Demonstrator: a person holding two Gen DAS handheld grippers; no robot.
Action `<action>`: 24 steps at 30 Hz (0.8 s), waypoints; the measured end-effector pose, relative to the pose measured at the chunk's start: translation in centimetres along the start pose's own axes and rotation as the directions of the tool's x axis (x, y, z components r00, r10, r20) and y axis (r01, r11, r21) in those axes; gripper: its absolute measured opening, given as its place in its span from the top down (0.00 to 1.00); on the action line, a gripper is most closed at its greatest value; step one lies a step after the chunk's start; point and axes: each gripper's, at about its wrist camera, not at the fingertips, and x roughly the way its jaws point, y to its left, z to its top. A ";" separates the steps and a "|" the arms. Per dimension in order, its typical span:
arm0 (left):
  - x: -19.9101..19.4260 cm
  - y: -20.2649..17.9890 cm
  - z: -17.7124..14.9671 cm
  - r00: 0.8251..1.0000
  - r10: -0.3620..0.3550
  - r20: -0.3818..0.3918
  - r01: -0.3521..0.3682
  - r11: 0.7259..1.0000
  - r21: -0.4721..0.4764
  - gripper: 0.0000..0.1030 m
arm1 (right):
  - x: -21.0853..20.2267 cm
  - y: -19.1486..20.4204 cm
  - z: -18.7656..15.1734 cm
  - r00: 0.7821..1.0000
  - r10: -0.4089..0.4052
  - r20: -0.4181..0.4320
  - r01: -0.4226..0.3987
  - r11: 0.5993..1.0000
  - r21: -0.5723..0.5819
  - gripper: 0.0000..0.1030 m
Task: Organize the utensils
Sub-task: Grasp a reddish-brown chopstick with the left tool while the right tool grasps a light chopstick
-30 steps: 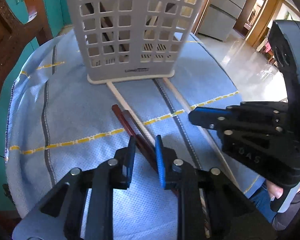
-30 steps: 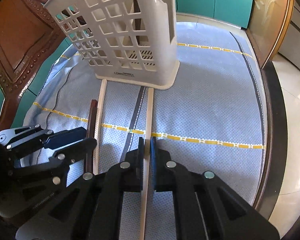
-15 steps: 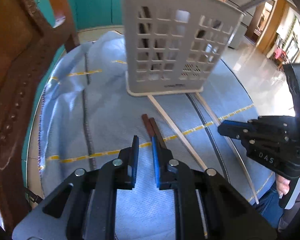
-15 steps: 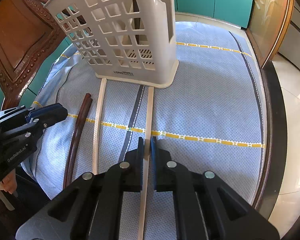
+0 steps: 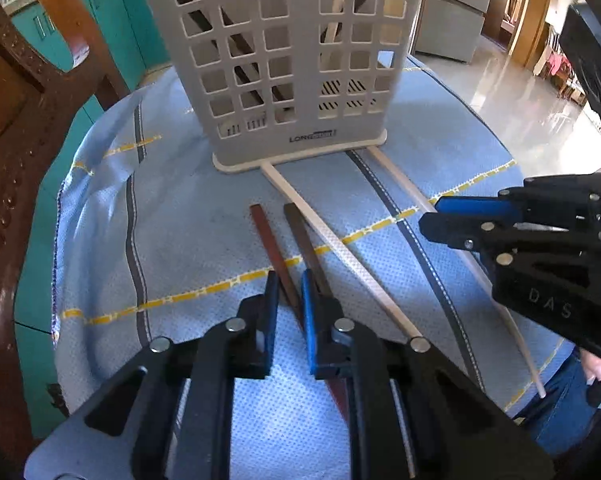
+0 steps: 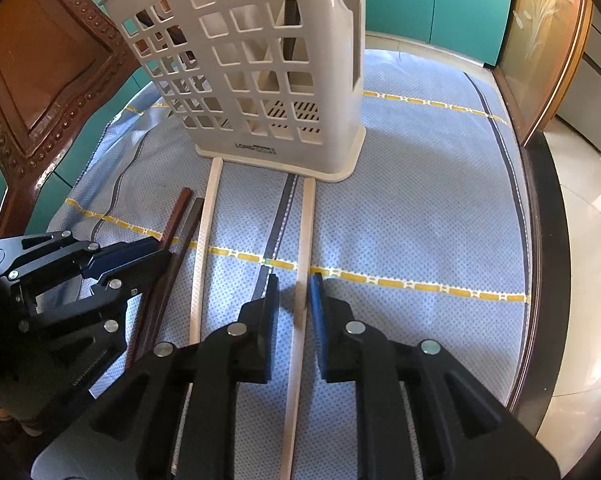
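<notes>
A white lattice utensil basket (image 5: pixel 292 60) (image 6: pixel 260 80) stands upright on the blue cloth, with dark and pale chopsticks inside. In front of it lie two brown chopsticks (image 5: pixel 268 236) (image 6: pixel 176 220) and two pale chopsticks (image 5: pixel 332 240) (image 6: pixel 304 220). My left gripper (image 5: pixel 289 284) (image 6: pixel 162 250) straddles the left brown chopstick. Its jaws are closing, and a thin gap still shows beside the stick. My right gripper (image 6: pixel 294 284) (image 5: pixel 430 216) straddles the right pale chopstick. Its jaws are opening, and the stick lies loose on the cloth between them.
The blue cloth (image 6: pixel 420 200) has yellow dashed lines and dark stripes and covers a round table with a dark rim (image 6: pixel 540 240). A carved wooden chair (image 5: pixel 16 140) stands close at the left. A person's hand (image 5: pixel 592 368) holds the right gripper.
The left gripper pulled back to the left, then came down over the brown chopsticks with narrower jaws. The right gripper's jaws, shut on the pale chopstick before, have parted from it.
</notes>
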 end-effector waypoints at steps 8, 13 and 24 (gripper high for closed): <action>-2.0 2.9 0.9 1.000 -0.002 0.008 0.002 0.999 -0.033 0.93 | -0.4 -0.1 -0.2 0.999 -0.015 -0.036 0.014 0.999 -0.048 0.91; -1.1 3.0 1.1 1.000 0.014 0.003 -0.013 0.999 -0.046 0.93 | -0.7 -0.1 -0.1 0.999 -0.033 0.020 0.034 0.998 -0.057 0.82; 0.5 1.2 2.3 0.999 0.052 -0.004 -0.052 0.998 -0.033 0.83 | 1.2 0.8 1.4 0.983 -0.127 0.129 0.137 0.988 -0.073 0.77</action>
